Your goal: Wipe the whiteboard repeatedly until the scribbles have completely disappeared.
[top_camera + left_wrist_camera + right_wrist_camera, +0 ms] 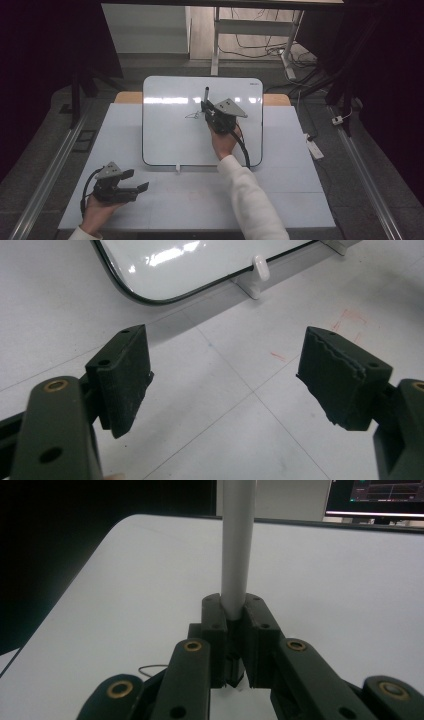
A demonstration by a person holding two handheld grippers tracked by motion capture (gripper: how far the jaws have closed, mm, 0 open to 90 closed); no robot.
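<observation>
- the right gripper (205,106) is held over the middle of a white rectangular whiteboard with rounded corners and a thin dark rim (165,145), which lies on the pale grey table (280,195).
- its jaws are clenched on a slim white marker pen with a dark end (206,94); in the right gripper view the pen's pale barrel (237,555) rises straight up from between the two black pads, pinched tight with no gap at either side.
- from above, the pen stands up out of the gripper, its dark end towards the board's far edge.
- a small dark scribble (192,116) sits on the board just beside the gripper, on the side of the person's left; in the right gripper view a thin curved line (150,669) shows on the white surface below the jaws.
- whether the pen's lower tip is touching the board i cannot tell, as the pads hide it.
- the person's right hand and white sleeve (250,195) reach across the board's near edge.
- the left gripper (141,181) rests low at the near left of the table, well apart from the board, in the person's left hand.
- its jaws are released, spread wide with bare table between the pads (125,380).
- in the left gripper view the board's near corner and a small white clip-like foot (260,267) lie ahead, with faint red marks (350,320) on the table off to one side.
</observation>
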